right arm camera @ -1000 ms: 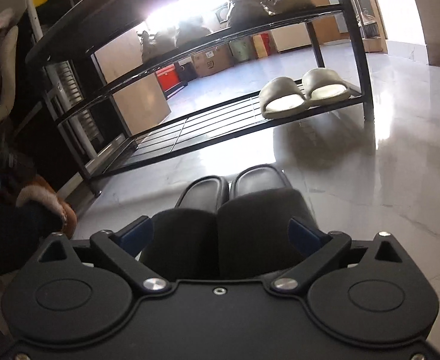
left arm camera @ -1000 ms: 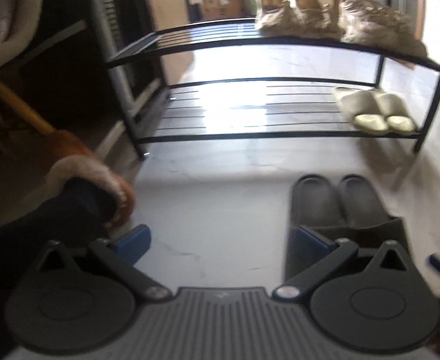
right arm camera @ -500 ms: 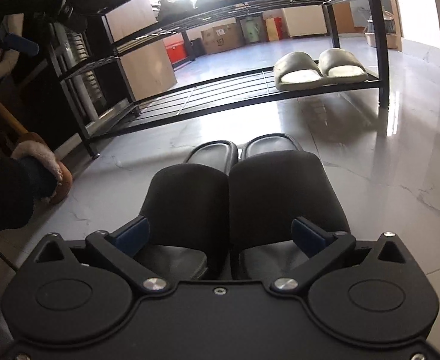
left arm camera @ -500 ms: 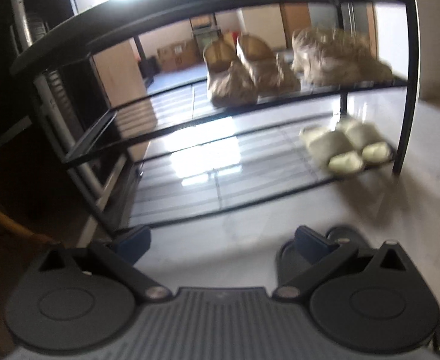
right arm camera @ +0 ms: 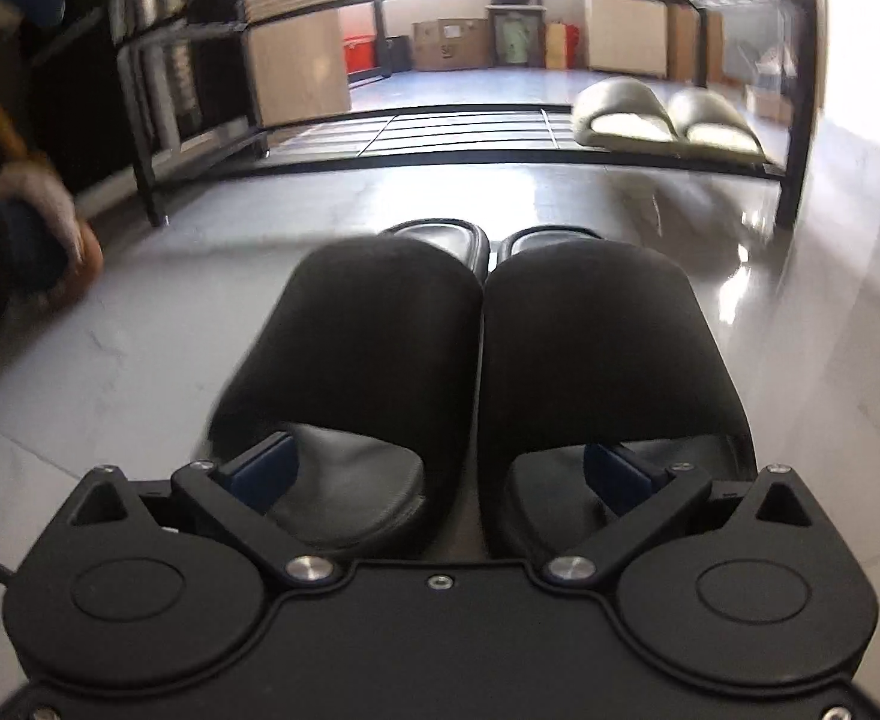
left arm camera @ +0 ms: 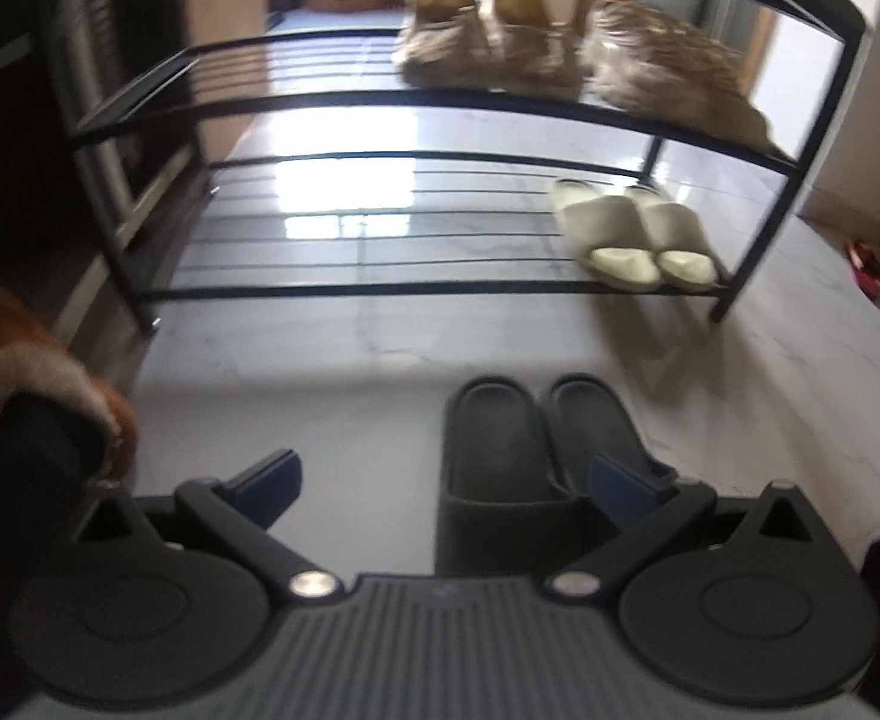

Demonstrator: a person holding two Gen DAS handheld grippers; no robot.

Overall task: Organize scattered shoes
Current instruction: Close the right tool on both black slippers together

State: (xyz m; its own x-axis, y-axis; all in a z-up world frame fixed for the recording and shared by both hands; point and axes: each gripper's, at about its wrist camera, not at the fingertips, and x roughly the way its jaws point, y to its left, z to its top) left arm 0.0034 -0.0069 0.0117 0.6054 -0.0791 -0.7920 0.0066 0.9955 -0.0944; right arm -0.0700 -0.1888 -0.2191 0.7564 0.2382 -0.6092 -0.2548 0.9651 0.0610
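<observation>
Since half a second ago we have pushed the right gripper (right arm camera: pixel 437 468) forward, so each blue fingertip now sits inside the mouth of one of the pair of black rubber slide slippers (right arm camera: pixel 475 360), and the left gripper (left arm camera: pixel 445 477) has dropped from facing the rack to looking down at the floor. Both grippers stand spread wide, neither holding anything. The slippers lie side by side, touching, on the pale marble floor (left arm camera: pixel 320 360) in front of the black metal slatted shoe rack (left arm camera: pixel 380 240), whose lowest shelf already carries cream slippers (left arm camera: pixel 631 234) at its right end. We judge the pickup is in hand: next, squeeze the two straps together, lift, and carry the pair to the shelf's free slats.
</observation>
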